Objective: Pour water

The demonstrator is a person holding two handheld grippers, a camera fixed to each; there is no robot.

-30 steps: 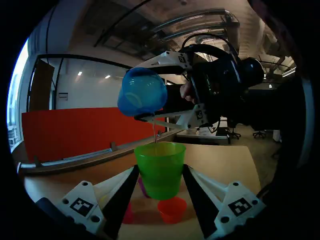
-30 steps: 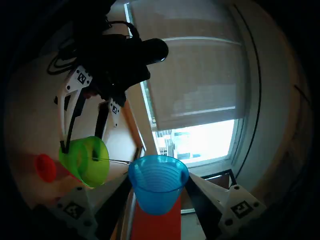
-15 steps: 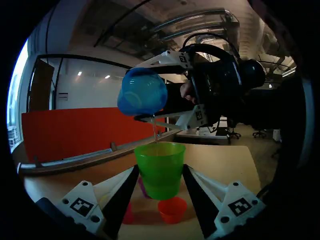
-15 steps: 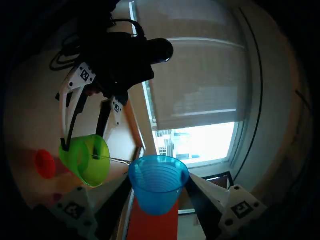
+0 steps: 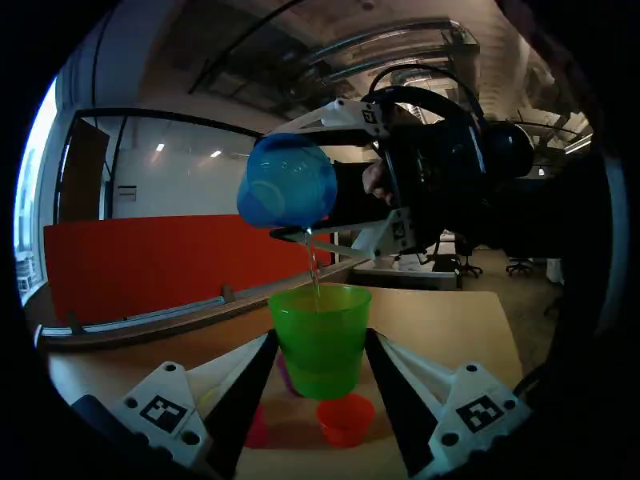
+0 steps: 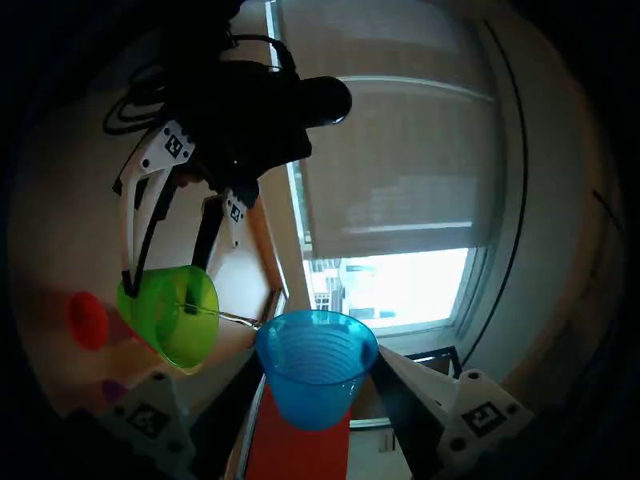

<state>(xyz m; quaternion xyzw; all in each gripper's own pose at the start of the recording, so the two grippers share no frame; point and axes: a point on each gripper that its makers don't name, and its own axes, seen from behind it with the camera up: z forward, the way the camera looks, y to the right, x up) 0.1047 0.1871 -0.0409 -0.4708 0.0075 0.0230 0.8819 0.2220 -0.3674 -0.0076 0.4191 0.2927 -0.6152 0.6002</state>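
Note:
In the left gripper view my left gripper [image 5: 320,352] is shut on a green cup [image 5: 320,340], held upright above the table. Above it a blue cup [image 5: 286,192] lies tipped over, mouth toward the left and down, held by my right gripper [image 5: 292,180]. A thin stream of water [image 5: 313,268] runs from its rim into the green cup. In the right gripper view my right gripper [image 6: 316,376] is shut on the blue cup [image 6: 314,376]. The green cup [image 6: 170,316] shows to the left, between the fingers of my left gripper [image 6: 164,296].
An orange cup [image 5: 345,418] stands on the wooden table [image 5: 448,320] below the green cup, with a pink cup [image 5: 256,428] and a purple one partly hidden beside it. A red wall panel [image 5: 152,260] runs behind the table. A bright window [image 6: 384,288] lies beyond the blue cup.
The blue cup has tipped slightly further and the water stream into the green cup has grown longer and plainer. The green cup has stayed in place.

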